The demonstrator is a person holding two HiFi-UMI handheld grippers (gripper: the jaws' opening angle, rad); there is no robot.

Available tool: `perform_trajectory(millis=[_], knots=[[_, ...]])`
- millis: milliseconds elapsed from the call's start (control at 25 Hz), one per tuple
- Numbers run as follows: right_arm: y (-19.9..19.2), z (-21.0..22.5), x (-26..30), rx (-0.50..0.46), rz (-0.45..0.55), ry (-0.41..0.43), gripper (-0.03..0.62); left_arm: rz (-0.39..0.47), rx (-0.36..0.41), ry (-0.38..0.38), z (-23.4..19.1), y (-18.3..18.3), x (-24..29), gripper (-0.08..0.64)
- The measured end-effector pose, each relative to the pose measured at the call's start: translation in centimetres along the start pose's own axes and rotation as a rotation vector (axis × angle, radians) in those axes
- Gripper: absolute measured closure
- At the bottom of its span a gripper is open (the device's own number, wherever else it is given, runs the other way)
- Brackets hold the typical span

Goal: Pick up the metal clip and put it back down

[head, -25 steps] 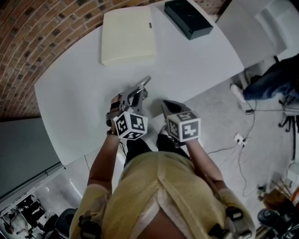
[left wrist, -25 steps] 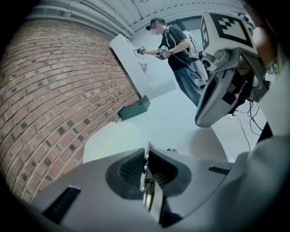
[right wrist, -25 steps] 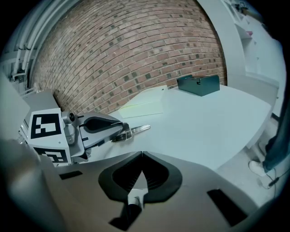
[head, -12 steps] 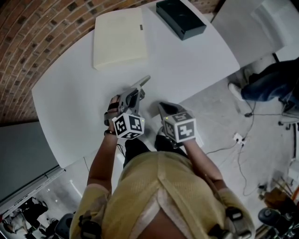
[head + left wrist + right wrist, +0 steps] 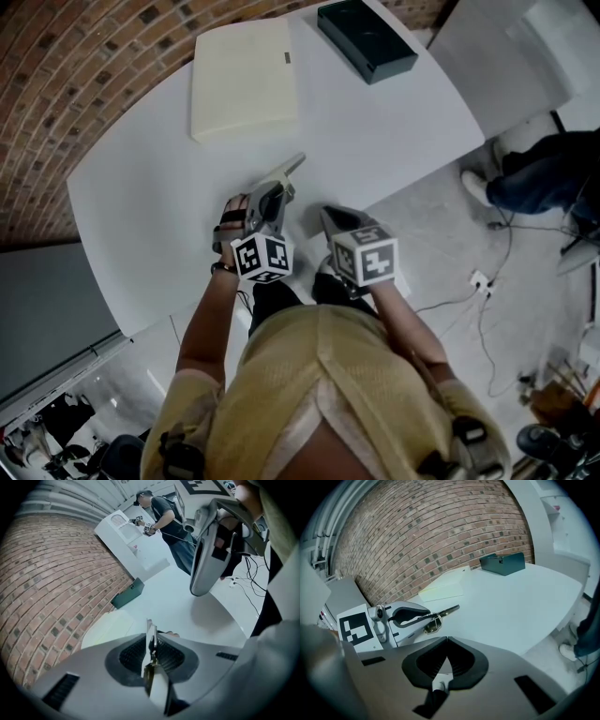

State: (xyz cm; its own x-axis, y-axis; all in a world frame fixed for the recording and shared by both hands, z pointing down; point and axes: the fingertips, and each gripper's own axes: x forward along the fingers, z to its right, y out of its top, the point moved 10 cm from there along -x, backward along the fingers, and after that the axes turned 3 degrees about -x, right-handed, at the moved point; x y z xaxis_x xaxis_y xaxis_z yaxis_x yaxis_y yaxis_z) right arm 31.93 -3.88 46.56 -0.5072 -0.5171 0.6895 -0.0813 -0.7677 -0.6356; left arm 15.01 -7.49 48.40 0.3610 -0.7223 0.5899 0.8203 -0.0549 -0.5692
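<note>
The metal clip is a thin silver strip with a brass-coloured loop hanging from it. It sticks out from the tip of my left gripper, low over the white table near its front edge. The jaws are opening slightly, but the clip is still pinched edge-on between them. In the head view the clip points toward the back right. My right gripper is shut and empty, a short way to the right of the left one at the table's edge, its jaws meeting.
A cream flat box lies at the back of the table, with a dark box at the back right corner. A brick wall runs along the left. Someone's legs and cables are on the floor to the right.
The head view has shifted a little. Both grippers stay at almost the same spot, and the clip remains in the left jaws.
</note>
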Motion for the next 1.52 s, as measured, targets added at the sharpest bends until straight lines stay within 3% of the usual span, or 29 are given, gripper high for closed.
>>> perform_trajectory(millis=[400,520,960,1520], knots=[[-0.5,-0.3,0.0,0.008,0.001,0.004,0.588,0.019,0.016,-0.023,0.8,-0.4,-0.3,0.433],[-0.4,-0.5,-0.3,0.001,0.005,-0.002,0.588,0.032,-0.016,-0.029,0.8,-0.3,-0.8,0.43],[-0.5,-1.3,-0.5,-0.023,0.015,-0.001,0.588,0.062,-0.311,-0.08,0.1,-0.7,-2.5,0.431],[-0.1,-2.2,-1.5,-0.036,0.056,0.003,0.588,0.119,-0.89,-0.178,-1.8,-2.2,-5.9,0.433]])
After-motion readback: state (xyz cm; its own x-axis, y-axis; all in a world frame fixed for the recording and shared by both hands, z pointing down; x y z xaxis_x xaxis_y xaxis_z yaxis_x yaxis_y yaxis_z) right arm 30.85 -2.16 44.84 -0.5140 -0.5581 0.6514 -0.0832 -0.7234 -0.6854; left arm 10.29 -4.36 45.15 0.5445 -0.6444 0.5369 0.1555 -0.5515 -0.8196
